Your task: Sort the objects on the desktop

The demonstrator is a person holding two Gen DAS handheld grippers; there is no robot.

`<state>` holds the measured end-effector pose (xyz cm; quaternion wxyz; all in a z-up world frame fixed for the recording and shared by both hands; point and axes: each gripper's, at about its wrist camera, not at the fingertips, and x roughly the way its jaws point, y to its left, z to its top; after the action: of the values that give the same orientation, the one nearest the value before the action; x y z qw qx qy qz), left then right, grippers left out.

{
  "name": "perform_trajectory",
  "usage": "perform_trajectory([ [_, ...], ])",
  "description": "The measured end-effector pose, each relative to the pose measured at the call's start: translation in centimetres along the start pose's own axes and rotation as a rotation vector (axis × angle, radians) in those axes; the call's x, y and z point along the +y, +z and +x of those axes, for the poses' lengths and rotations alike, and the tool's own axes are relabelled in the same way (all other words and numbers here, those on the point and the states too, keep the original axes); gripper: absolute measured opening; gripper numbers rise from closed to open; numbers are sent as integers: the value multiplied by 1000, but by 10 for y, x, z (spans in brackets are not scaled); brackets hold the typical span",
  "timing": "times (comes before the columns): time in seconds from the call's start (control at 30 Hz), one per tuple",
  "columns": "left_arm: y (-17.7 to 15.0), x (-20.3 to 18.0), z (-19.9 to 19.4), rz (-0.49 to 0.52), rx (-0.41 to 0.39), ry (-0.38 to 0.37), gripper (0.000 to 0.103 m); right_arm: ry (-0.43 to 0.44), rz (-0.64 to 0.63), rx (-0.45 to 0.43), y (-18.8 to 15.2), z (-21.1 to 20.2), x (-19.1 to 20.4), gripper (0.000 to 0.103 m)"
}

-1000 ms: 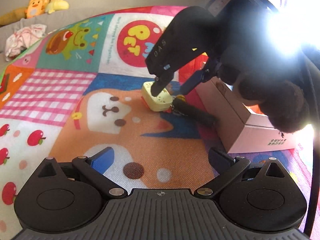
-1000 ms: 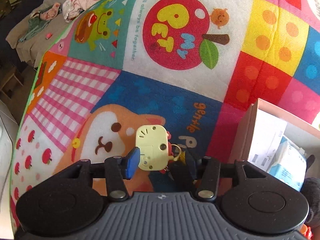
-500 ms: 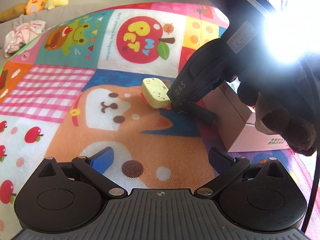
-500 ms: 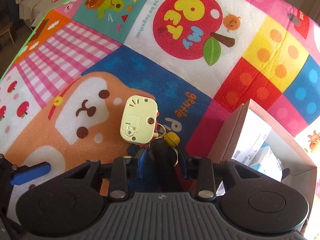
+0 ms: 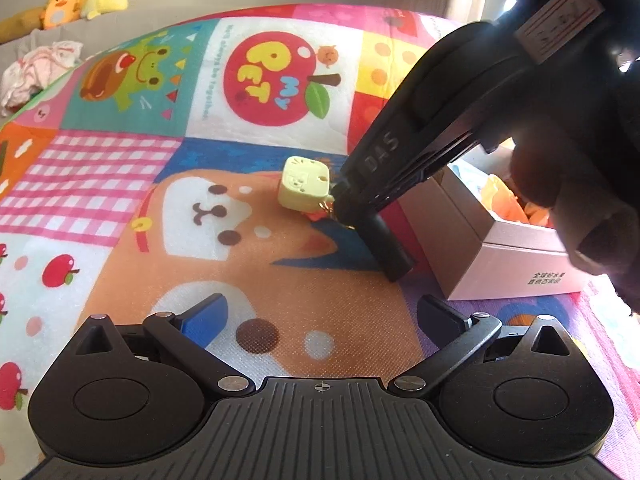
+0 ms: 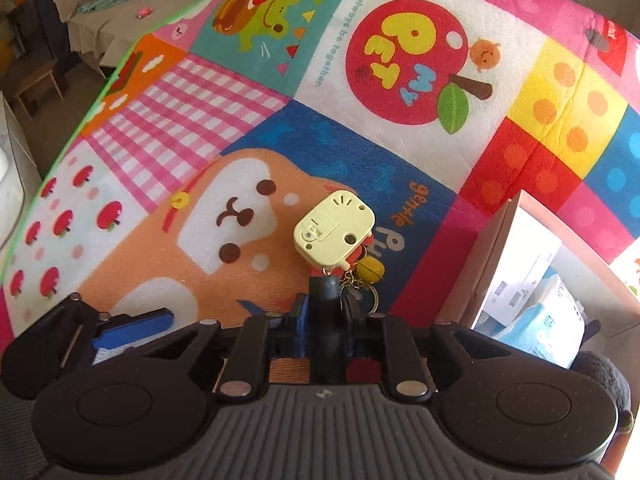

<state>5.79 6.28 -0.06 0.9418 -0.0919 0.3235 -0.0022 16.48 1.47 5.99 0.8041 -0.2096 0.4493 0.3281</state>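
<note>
While the patchwork play mat (image 5: 120,168) carried everything, a pink box (image 5: 492,256) sat toward its right edge; the right tool (image 6: 327,312) clamped a black cylinder (image 5: 384,248) beside the yellow keychain toy (image 6: 334,232), and the left tool (image 5: 320,316) gaped empty.

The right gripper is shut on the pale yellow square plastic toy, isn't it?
No. The right gripper is shut on the black cylindrical stick, not the pale yellow square plastic toy, which lies just ahead of it. The right wrist view shows this.
</note>
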Motion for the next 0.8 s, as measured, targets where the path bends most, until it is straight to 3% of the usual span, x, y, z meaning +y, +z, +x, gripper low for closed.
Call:
perform_trajectory([
  [0.17, -2, -1, -1, 13, 1, -41, 103, 40, 69, -86, -35, -47, -20, 17],
  [0.4, -7, -17, -4, 104, -7, -108, 103, 120, 241, -183, -125, -99, -54, 17],
  [0.53, -8, -20, -2, 115, 0, -111, 103, 60, 327, -187, -171, -101, -70, 17],
  [0.73, -7, -20, 0, 106, 12, -58, 103, -171, 409, -209, -215, -84, -94, 18],
  [0.8, -4, -19, 1, 96, 15, -37, 103, -205, 433, -233, -225, -83, -100, 27],
])
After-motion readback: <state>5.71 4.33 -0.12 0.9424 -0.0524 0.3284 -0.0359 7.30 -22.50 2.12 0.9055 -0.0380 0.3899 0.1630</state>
